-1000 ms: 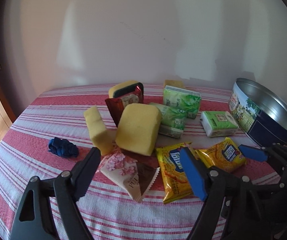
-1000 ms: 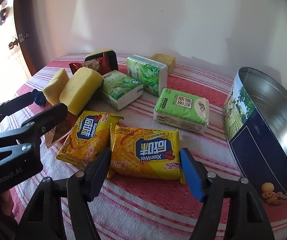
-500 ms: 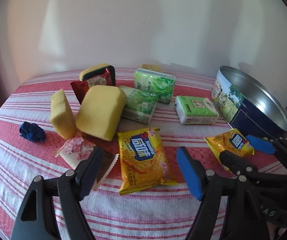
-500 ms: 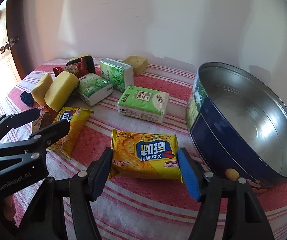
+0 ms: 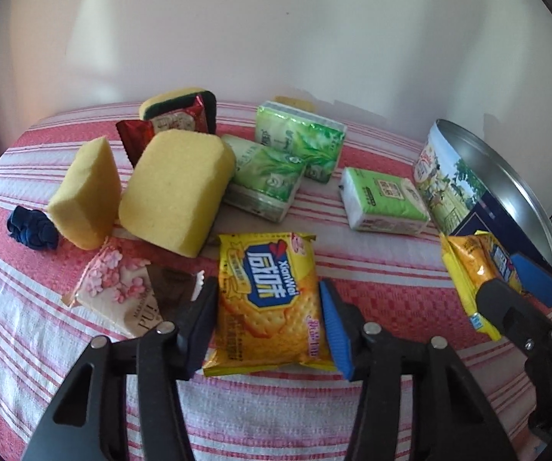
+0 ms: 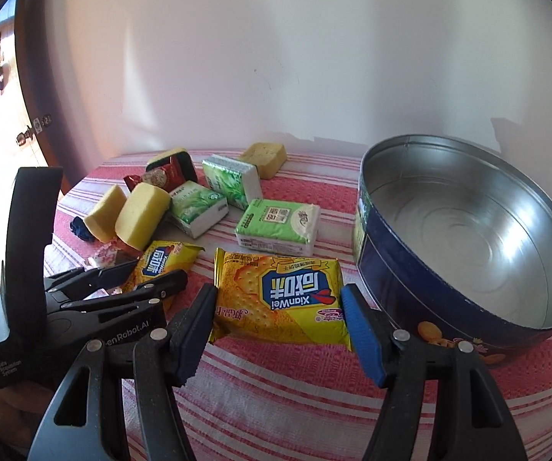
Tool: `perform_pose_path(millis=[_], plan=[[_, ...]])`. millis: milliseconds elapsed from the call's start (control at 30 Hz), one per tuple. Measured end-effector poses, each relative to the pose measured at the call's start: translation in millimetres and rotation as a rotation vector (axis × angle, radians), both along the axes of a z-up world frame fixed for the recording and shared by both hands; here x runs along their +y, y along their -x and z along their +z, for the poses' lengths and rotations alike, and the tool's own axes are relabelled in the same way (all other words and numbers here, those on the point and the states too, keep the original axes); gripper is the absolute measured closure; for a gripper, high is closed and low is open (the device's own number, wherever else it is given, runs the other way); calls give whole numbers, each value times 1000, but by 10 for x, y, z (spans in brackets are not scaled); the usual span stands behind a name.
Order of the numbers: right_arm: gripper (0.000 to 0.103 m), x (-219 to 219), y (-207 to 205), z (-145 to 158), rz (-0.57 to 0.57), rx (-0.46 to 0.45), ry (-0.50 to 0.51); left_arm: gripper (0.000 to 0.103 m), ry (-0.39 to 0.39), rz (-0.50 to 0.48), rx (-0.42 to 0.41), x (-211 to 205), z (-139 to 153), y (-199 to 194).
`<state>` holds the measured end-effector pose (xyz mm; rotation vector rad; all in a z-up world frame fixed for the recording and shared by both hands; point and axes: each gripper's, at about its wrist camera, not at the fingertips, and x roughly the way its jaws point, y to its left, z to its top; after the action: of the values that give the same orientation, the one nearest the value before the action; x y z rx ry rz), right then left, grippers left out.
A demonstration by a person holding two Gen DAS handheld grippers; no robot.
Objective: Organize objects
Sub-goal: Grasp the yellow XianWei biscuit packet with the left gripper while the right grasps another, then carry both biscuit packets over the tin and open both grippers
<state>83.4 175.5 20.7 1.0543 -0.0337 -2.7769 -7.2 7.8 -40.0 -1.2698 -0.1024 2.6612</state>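
My left gripper [image 5: 266,320] has its jaws on both sides of a yellow cracker packet [image 5: 266,299] lying on the striped cloth. My right gripper [image 6: 277,317] is shut on a second yellow cracker packet [image 6: 279,294] and holds it lifted beside the round metal tin [image 6: 464,238], which is empty. The held packet [image 5: 475,269] and the right gripper's blue pad also show in the left wrist view, next to the tin [image 5: 479,188]. The left gripper [image 6: 137,280] shows in the right wrist view over its packet [image 6: 162,265].
Yellow sponges [image 5: 176,188], three green tissue packs [image 5: 385,199], a red snack packet [image 5: 160,130], a pink flowered packet [image 5: 122,296] and a blue cloth ball [image 5: 32,226] lie on the red striped table [image 5: 352,415]. A white wall stands behind.
My left gripper has moved forward and its jaws have closed in around the left cracker packet. My right gripper has raised its packet near the tin.
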Motion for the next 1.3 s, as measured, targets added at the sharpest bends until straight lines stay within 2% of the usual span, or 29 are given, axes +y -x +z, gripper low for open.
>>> perform_pose_path(millis=[167, 267, 433, 600, 767, 900, 1033, 1233, 1300], plan=[[35, 24, -63, 99, -13, 74, 4, 52, -4, 22, 32, -26, 61, -81], [35, 72, -154, 234, -23, 152, 7, 52, -36, 25, 117, -28, 227, -204], [35, 290, -333, 468, -83, 303, -31, 52, -22, -9, 320, 196, 616, -423], [35, 696, -286, 486, -196, 321, -60, 52, -19, -96, 384, 540, 845, -271], [35, 1169, -199, 440, -313, 310, -89, 52, -32, -185, 386, 1059, 926, -139], [35, 1508, -70, 315, -366, 251, -90, 52, -39, -242, 373, 1481, 921, -26], [35, 1723, 34, 164, -392, 194, -138, 52, -11, -279, 340, 1831, 875, 41], [35, 1931, 113, 57, -407, 145, -159, 52, 6, -300, 256, 2096, 698, 173], [35, 1881, 122, 61, -406, 145, -184, 52, 21, -310, 235, 2107, 511, 179]])
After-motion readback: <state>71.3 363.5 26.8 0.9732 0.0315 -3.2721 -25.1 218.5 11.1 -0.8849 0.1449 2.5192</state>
